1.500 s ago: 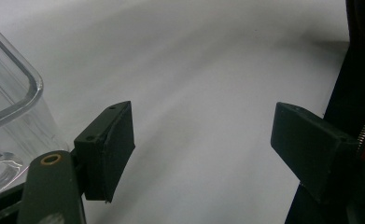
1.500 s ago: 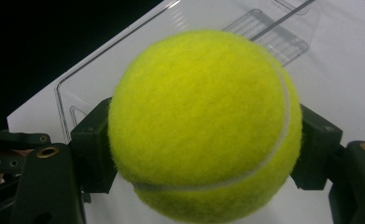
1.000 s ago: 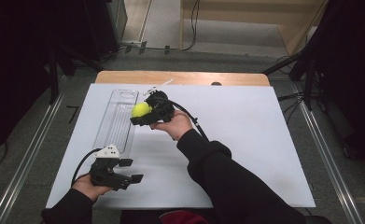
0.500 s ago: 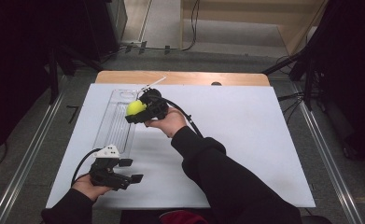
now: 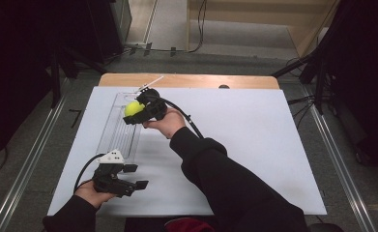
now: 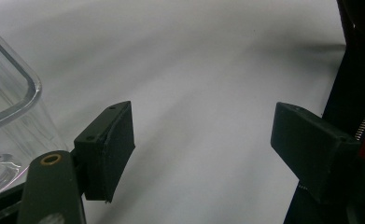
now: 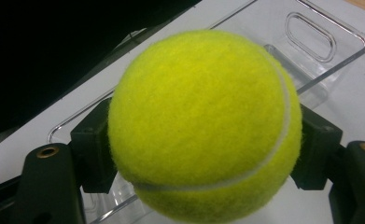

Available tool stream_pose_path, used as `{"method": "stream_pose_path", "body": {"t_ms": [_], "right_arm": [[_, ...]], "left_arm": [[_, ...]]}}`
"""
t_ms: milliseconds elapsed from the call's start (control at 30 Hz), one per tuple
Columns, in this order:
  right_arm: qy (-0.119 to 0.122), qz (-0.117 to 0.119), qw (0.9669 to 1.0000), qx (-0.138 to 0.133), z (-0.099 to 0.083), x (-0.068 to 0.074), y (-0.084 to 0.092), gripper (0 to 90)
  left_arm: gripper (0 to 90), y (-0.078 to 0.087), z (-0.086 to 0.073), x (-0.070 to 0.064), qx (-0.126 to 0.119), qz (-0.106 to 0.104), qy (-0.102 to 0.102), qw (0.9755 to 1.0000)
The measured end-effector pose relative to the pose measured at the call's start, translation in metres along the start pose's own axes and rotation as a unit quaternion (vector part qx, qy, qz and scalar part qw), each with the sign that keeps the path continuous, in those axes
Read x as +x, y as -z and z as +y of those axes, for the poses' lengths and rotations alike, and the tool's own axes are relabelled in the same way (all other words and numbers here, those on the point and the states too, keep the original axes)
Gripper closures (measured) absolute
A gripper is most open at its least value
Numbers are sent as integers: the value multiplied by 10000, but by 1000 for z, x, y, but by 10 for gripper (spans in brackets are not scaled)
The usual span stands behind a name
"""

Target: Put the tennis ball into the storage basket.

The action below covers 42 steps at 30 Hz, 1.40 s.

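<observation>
Right tongs [image 5: 130, 115] clamped on unmarked tennis ball [image 5: 134, 108] above clear tray [image 5: 113, 130]; left tongs [image 5: 136, 177] agape.

the high view looks forward and down over the whole white table [image 5: 254, 145]. each gripper view rides low, looking closely along its own jaws; both share the clear tray [image 6: 3, 112] with the high view.
</observation>
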State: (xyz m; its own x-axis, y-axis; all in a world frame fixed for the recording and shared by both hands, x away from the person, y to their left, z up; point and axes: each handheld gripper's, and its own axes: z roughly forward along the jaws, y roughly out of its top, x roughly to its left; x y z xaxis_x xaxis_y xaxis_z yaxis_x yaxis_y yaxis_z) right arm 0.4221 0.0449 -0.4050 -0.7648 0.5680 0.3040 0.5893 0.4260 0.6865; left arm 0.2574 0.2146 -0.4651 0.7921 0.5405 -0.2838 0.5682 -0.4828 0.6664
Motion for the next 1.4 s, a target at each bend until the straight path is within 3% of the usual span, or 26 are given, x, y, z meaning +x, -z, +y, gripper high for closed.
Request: {"method": "stream_pose_path", "body": {"t_ms": [1133,1400], "right_arm": [[175,-27,9998,114,25,18,-37,229],[67,-2,9999,141,27,14,-42,229]], "left_arm": [[222,0,1,-1,10,-10,-45,10000],[222,-2,1,-1,45,-26,-61,10000]]}}
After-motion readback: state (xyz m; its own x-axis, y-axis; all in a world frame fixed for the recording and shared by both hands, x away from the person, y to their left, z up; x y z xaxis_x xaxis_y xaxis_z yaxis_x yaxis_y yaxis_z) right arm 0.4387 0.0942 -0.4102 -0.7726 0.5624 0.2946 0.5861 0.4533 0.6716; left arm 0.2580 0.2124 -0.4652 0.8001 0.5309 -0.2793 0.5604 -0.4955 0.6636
